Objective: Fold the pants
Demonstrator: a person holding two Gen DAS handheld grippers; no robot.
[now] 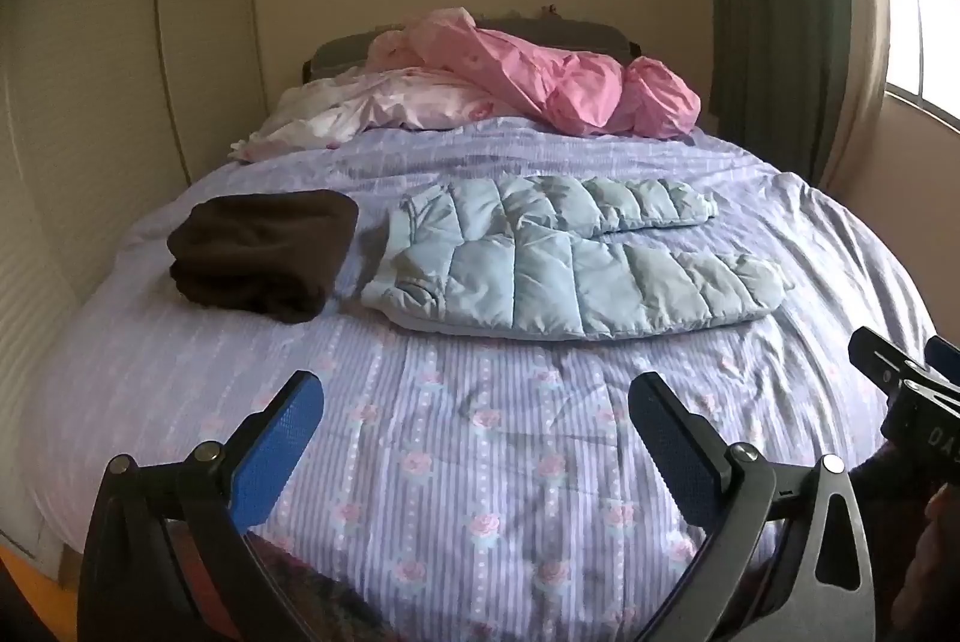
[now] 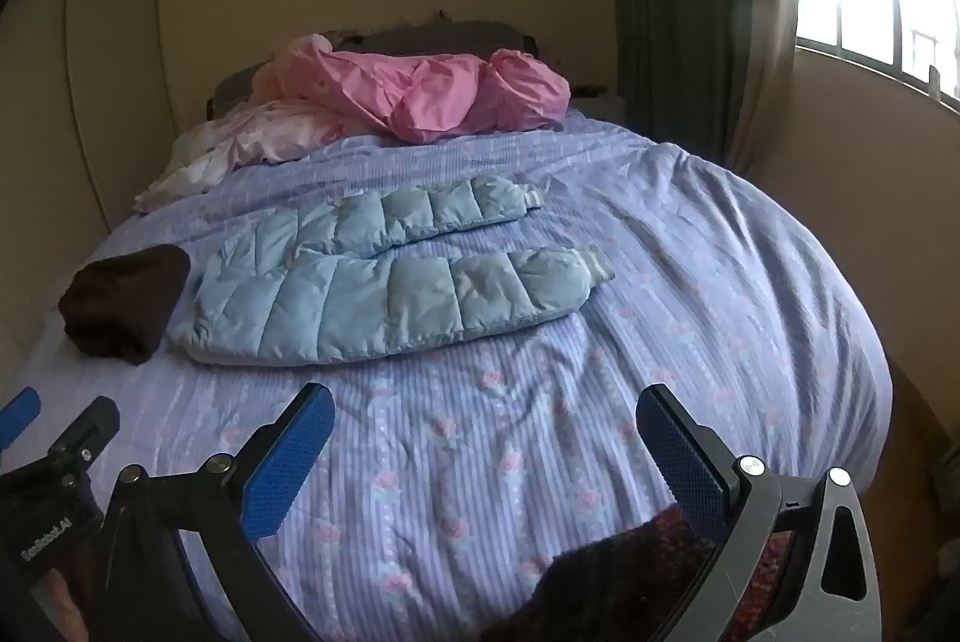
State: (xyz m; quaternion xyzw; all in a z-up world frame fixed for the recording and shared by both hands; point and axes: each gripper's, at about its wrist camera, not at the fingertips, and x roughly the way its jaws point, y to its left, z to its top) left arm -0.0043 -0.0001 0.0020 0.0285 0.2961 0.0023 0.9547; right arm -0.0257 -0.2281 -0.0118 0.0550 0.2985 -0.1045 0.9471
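Light blue quilted pants (image 1: pixel 570 264) lie flat across the middle of the bed, waist to the left, both legs running right; they also show in the right wrist view (image 2: pixel 384 282). My left gripper (image 1: pixel 474 402) is open and empty, hovering over the purple floral bedspread (image 1: pixel 480 462) nearer than the pants. My right gripper (image 2: pixel 486 414) is open and empty, also short of the pants. Each gripper shows at the edge of the other's view: the right one (image 1: pixel 900 372) and the left one (image 2: pixel 60 420).
A folded dark brown garment (image 1: pixel 264 252) lies left of the pants. Crumpled pink bedding (image 1: pixel 558 84) and a pale pink pillow (image 1: pixel 372 108) sit at the headboard. A wall is on the left, a green curtain (image 1: pixel 780 12) and a window on the right. Dark patterned fabric (image 2: pixel 630 582) shows below.
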